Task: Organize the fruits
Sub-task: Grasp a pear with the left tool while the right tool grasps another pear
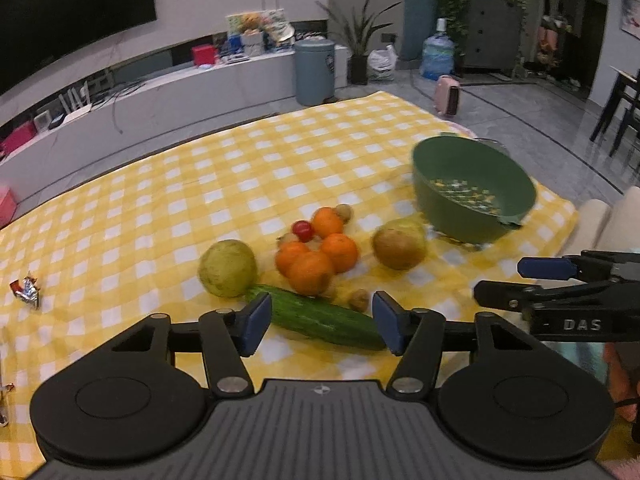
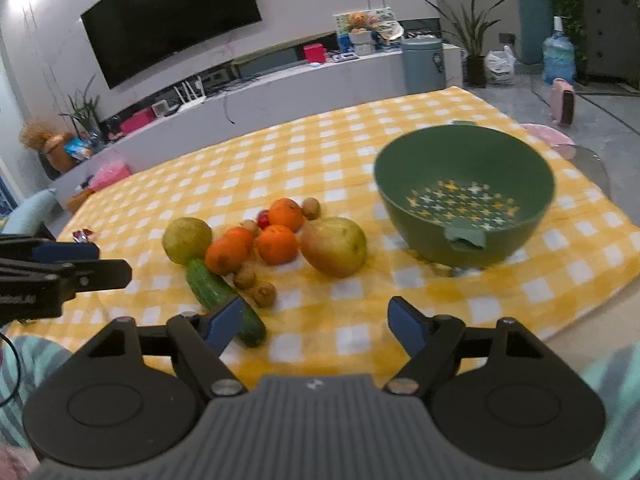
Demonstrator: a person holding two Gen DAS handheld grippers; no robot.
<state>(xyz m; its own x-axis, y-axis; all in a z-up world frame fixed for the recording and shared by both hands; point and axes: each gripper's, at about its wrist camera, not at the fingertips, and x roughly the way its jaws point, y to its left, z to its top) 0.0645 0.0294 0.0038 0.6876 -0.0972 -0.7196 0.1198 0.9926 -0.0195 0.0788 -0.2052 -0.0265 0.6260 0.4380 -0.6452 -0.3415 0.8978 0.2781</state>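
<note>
On the tabletop [image 2: 280, 152], under a yellow checked cloth, the fruit lies in a loose heap left of a green bowl [image 2: 466, 196], which is empty and stands well apart from the heap's left end. Going left to right: a pale green pear [image 2: 187, 240] sits at the left, touching the end of a cucumber [image 2: 224, 300] that runs toward the camera. The pear looks firm and fairly heavy for its size, with smooth skin that could slip; a hold across its widest part seems safest. The cucumber is stiff and long, so a hold near its middle would probably keep it from tipping. Next come four oranges [image 2: 276, 242] bunched together, round, firm and slightly grippy, each best taken across its middle, though neighbours crowd the sides. A small red fruit [image 2: 263, 219] tucked among them looks soft and easily crushed. Several walnuts [image 2: 264, 294] lie scattered round the heap: light, hard, and small enough to roll away. A second, browner pear [image 2: 334, 246] lies nearest the bowl, clear on its right side. The left gripper [image 1: 322, 322] hangs over the cucumber with its jaws apart and nothing clamped; the right gripper [image 2: 314, 326] hovers over bare cloth, jaws likewise apart and empty.
</note>
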